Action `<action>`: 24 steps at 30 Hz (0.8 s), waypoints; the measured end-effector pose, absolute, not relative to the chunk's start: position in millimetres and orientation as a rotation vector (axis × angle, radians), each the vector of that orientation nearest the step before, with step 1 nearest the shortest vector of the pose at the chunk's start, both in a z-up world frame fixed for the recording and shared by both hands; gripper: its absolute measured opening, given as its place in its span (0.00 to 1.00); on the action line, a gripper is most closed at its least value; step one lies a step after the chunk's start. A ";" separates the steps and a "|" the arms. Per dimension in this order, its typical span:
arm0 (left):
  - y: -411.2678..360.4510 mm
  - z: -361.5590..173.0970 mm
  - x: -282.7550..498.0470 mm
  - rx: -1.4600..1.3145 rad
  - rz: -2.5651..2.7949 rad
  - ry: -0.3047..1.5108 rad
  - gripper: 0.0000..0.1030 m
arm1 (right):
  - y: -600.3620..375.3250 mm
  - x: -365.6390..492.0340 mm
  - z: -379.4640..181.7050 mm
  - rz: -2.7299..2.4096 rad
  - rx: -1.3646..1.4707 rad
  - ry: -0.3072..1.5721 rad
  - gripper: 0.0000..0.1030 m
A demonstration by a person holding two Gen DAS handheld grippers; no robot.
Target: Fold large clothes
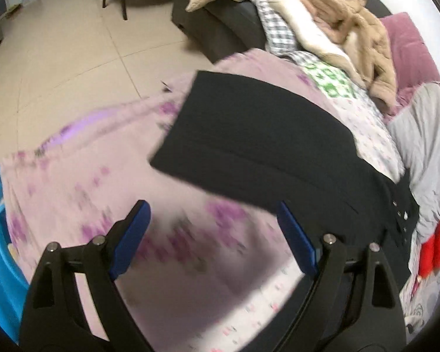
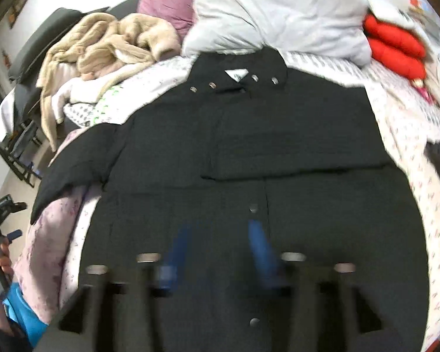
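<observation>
A large black coat [image 2: 249,152] with metal snaps lies flat on the bed, collar at the far end by the pillows. One sleeve [image 1: 249,129] stretches out to the left over the pink floral sheet [image 1: 82,199]. My left gripper [image 1: 214,234] is open and empty, hovering over the sheet just short of the sleeve's cuff end. It also shows at the left edge of the right wrist view [image 2: 6,223]. My right gripper [image 2: 220,249] is open and empty above the coat's lower front; it is motion-blurred.
A beige blanket [image 2: 108,44], a grey pillow [image 2: 278,14], a purple pillow [image 2: 170,0] and a red item [image 2: 396,47] lie at the head of the bed. A blue tub [image 1: 0,249] stands beside the bed on the left. Tiled floor [image 1: 73,58] and chairs lie beyond.
</observation>
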State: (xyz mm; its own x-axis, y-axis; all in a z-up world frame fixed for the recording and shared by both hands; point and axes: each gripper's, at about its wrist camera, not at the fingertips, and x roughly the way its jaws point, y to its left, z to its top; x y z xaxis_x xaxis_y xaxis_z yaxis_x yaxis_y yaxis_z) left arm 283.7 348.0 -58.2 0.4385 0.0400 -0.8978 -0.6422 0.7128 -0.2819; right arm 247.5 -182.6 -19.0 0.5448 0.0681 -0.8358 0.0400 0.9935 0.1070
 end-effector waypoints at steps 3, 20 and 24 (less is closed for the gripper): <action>368.6 -72.2 294.2 -0.684 0.495 1.075 0.85 | -178.2 247.7 -18.7 0.010 0.068 0.967 0.73; 388.8 -100.8 328.6 -0.916 0.431 0.945 0.19 | -159.5 247.2 -15.0 0.071 0.020 0.919 1.00; 388.6 -66.9 318.7 -0.947 0.414 0.805 0.11 | -158.5 245.0 -6.6 0.027 -0.021 0.874 1.00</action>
